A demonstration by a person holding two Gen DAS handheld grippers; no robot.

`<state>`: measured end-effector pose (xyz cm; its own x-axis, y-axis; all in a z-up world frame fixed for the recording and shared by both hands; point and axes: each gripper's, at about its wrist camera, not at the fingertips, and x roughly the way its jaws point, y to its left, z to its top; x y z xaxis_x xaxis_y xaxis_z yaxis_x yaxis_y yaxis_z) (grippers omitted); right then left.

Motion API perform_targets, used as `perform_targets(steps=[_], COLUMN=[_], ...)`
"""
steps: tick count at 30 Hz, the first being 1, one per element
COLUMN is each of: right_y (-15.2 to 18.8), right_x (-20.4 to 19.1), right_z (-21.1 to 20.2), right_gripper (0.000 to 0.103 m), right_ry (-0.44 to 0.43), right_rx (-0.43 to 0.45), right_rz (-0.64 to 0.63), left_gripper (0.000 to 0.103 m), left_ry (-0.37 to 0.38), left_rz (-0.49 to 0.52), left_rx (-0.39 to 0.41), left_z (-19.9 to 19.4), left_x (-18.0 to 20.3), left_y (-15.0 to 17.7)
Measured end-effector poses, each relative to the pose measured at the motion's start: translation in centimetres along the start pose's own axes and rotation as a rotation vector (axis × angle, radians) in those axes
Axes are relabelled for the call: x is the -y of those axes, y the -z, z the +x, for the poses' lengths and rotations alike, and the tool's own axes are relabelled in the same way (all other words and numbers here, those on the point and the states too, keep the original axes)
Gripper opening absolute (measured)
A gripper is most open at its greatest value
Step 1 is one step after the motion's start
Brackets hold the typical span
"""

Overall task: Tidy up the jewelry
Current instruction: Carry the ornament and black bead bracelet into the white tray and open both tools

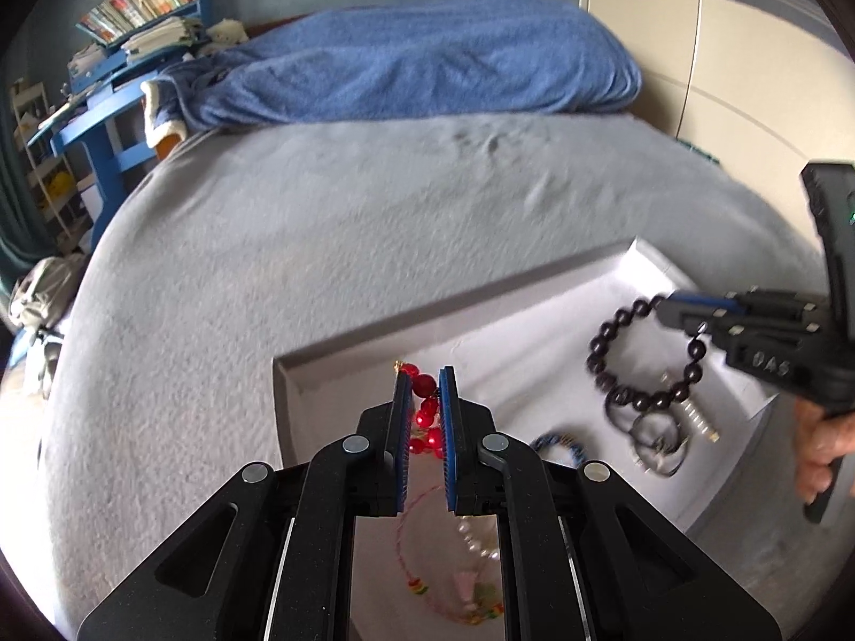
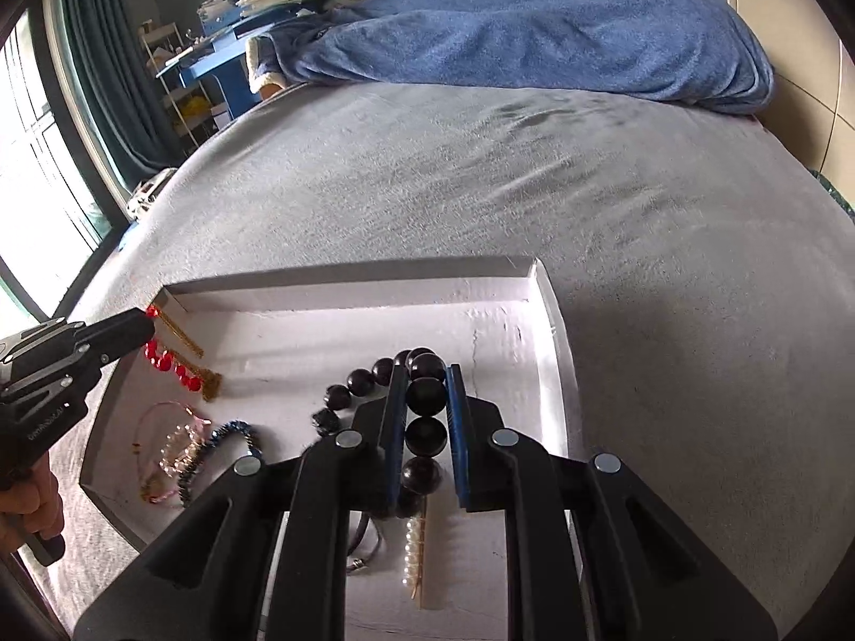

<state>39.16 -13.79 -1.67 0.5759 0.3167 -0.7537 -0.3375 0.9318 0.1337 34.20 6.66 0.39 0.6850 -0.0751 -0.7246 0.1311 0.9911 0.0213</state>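
A shallow white tray (image 2: 556, 320) sits on a grey bedspread (image 2: 481, 171), with a blue blanket (image 2: 534, 26) heaped at the far end of the bed. Left gripper (image 1: 426, 379) is clenched on a red bead strand (image 1: 425, 406); the beads run between its blue pads near the tray's left end, and in the right wrist view the strand hangs from the tips beside two gold tassels (image 2: 206, 376), just above the tray floor or touching it, cannot tell which. Right gripper (image 2: 425, 371) is clamped on a dark bead bracelet (image 2: 425, 395); several large round beads line up between its fingers, the rest of the loop curving off to the left over the tray. Under and near it lie a pearl strand (image 2: 412, 555) and a dark cord (image 2: 368, 539). A blue beaded bracelet (image 2: 235, 435) and a pink string bracelet (image 2: 171, 443) with pale beads rest on the tray floor between the two grippers, touching each other. A hand (image 2: 32, 497) holds the left gripper's handle at the frame edge. Blue desk (image 2: 224, 69) with books and a curtained window (image 2: 32, 160) stand beyond the bed.
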Motion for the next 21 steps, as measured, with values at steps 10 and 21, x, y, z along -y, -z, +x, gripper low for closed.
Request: perform_targets(steps=[10, 21], right_y=[0.8, 0.9], right_x=[-0.1, -0.1], right_z=[0.0, -4.0], right_gripper=[0.027, 0.046], right_ry=[0.026, 0.013], right_rx=[-0.024, 0.041], right_rz=[-0.04, -0.033], left_gripper=[0.043, 0.078], left_ry=[-0.061, -0.094], left_rz=[0.031, 0.025], left_rx=[-0.026, 0.068], left_z=[0.1, -4.7], left_x=[-0.1, 0.2], left_y=[1.3, 1.2])
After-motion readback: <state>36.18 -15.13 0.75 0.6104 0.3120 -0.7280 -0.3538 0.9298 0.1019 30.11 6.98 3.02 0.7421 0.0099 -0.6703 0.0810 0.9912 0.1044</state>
